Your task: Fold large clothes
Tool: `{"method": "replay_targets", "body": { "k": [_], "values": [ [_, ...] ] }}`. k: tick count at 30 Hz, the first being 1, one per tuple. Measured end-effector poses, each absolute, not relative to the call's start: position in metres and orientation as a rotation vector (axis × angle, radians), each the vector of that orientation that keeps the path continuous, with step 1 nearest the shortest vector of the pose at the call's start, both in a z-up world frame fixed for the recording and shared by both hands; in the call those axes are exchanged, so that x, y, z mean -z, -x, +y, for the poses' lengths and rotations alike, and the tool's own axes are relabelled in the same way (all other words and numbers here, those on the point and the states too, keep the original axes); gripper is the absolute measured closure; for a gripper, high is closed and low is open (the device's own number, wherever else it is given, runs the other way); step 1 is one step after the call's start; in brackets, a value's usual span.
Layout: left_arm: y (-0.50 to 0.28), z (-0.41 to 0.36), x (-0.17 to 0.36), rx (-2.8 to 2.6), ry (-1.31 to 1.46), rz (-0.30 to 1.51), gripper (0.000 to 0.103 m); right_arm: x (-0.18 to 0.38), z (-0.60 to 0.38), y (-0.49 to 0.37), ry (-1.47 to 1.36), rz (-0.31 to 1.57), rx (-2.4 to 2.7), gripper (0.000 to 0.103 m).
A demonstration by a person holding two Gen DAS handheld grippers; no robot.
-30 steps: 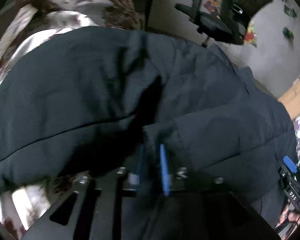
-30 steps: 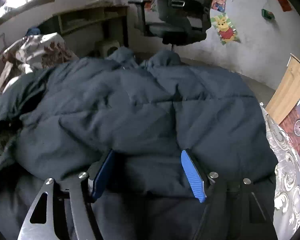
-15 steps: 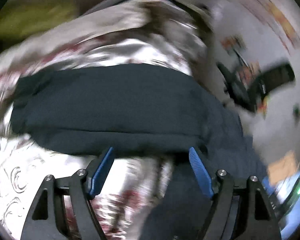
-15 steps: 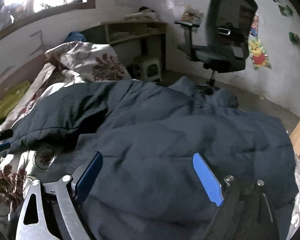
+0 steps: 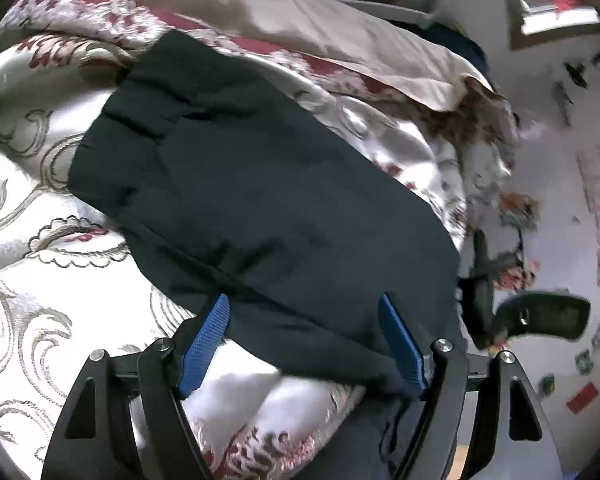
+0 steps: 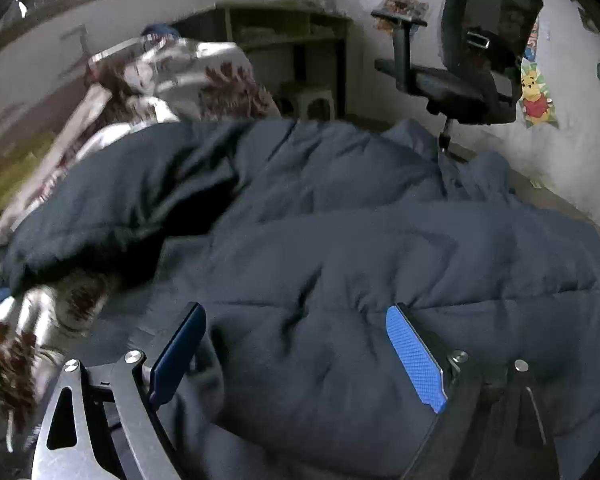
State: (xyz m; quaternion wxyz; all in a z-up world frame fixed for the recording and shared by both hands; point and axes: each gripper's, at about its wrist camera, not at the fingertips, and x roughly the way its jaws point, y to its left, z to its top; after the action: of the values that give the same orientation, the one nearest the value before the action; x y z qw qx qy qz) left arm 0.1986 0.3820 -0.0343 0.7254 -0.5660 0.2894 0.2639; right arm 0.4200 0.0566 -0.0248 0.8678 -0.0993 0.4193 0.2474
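Lying across the floral cream-and-maroon satin bedspread, the large dark navy quilted padded jacket fills most of the bed, its collar end toward the far side near the black mesh office chair. One long padded sleeve now stretches out flat over the bedspread to the left of the jacket body; a second ago that sleeve was bunched against the body and pinched between the left pads.

The left hand-held gripper has just been opening: its jaws stand apart, straddling the near end of the sleeve, and the blue pads do not appear to press on the cloth. The right hand-held gripper has likewise just been opening; its jaws are spread wide over the near edge of the jacket body, with quilted fabric between them but no visible squeeze.

Judgement: both holds are released and the sleeve is laid out. The garment is not yet folded; a fresh grasp is needed to bring the sleeve across the body.
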Motion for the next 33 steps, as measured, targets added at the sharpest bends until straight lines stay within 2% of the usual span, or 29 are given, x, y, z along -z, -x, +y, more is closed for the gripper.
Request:
{"method": "replay_targets", "body": {
  "k": [1,2,3,4,6,8,16,24,29,33],
  "values": [
    [-0.2,0.382,0.034,-0.615,1.232,0.644,0.043,0.029,0.06,-0.421,0.233,0.887,-0.507,0.011],
    [-0.204,0.382,0.037,-0.639,1.213,0.649,0.056,0.033,0.062,-0.421,0.254,0.892,-0.498,0.011],
    [-0.204,0.381,0.038,-0.668,1.188,0.656,0.062,0.037,0.065,-0.422,0.278,0.898,-0.488,0.009],
    [-0.204,0.381,0.038,-0.69,1.166,0.653,0.072,0.042,0.067,-0.421,0.3,0.9,-0.478,0.009],
    [-0.204,0.378,0.039,-0.698,1.13,0.638,0.081,0.047,0.071,-0.42,0.338,0.894,-0.465,0.007],
    [-0.209,0.376,0.035,-0.695,1.086,0.619,0.097,0.049,0.07,-0.418,0.344,0.885,-0.463,0.007],
    [-0.227,0.328,-0.039,-0.591,0.676,0.485,0.101,0.016,0.033,-0.407,0.131,0.779,-0.534,0.007],
    [-0.265,0.199,-0.129,-0.27,0.191,0.34,0.101,-0.027,-0.032,-0.4,0.004,0.688,-0.47,0.007],
    [-0.287,0.105,-0.14,-0.007,-0.011,0.362,0.101,-0.047,-0.076,-0.397,-0.005,0.658,-0.391,0.007],
    [-0.301,0.043,-0.121,0.179,-0.104,0.428,0.101,-0.059,-0.119,-0.398,-0.011,0.661,-0.309,0.007]
  ]
}}
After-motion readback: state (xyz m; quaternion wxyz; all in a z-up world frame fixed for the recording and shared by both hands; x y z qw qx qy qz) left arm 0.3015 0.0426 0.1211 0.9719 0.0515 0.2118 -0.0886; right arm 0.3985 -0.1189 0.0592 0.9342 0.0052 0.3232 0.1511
